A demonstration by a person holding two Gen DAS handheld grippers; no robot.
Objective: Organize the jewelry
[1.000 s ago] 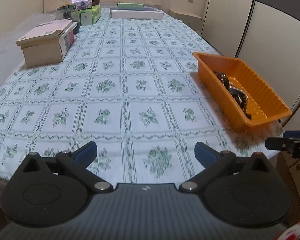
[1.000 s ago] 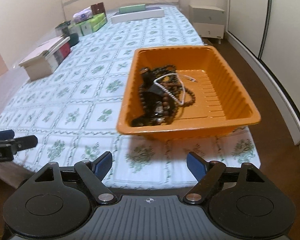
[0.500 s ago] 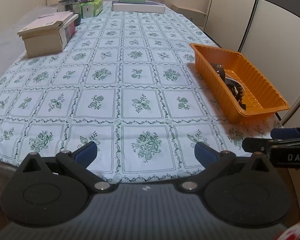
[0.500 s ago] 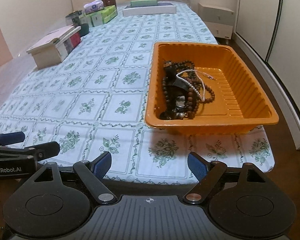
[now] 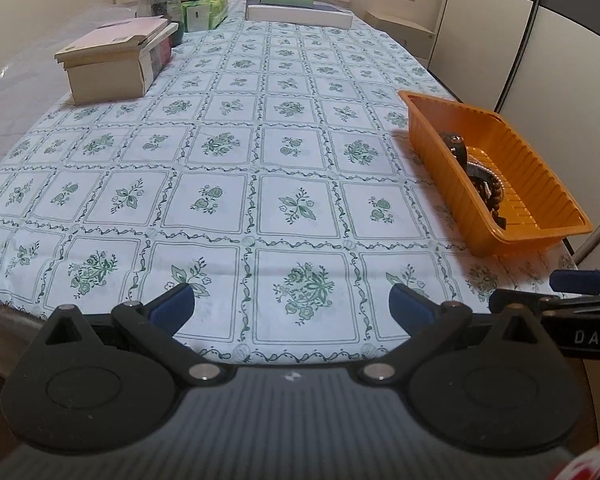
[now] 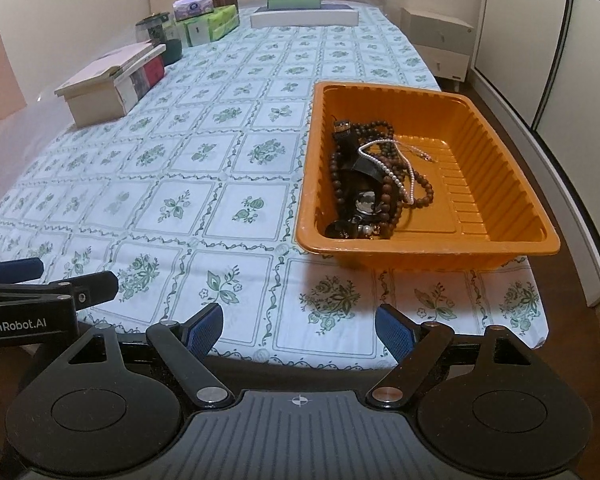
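A: Start at the left. What lies along that side?

B: The floral tablecloth [image 5: 292, 148] covers the table, and its left edge curves away toward the far end. A beige box [image 5: 112, 68] sits close to that edge, with a dark jar [image 5: 158, 6] and green tissue packs [image 5: 204, 14] behind it. A flat white box [image 5: 300, 18] lies at the far end.

A: And the middle?

B: A wide stretch of bare cloth runs from the beige box across to the tray, with nothing standing on it. The near edge of the cloth hangs just ahead of both grippers.

A: The left gripper?

B: The left gripper [image 5: 292, 308] hovers over the near edge with its blue pads spread wide and only cloth between them. It holds nothing.

A: The right one?

B: The right gripper [image 6: 299, 326] has its jaws wide apart as well, empty, poised over the near edge just short of the tray. The two grippers sit side by side, close together.

A: Where is the jewelry?

B: In the orange tray [image 6: 500, 248], near the table's right edge and near corner. The jewelry [image 6: 374, 184], dark bead strands, a pale pearl string and a watch, is heaped against the tray's left wall; the ribbed right half of the floor is bare.

A: Beyond the tray?

B: The cloth ends just past it, then dark floor and pale wardrobe doors [image 6: 580, 60].
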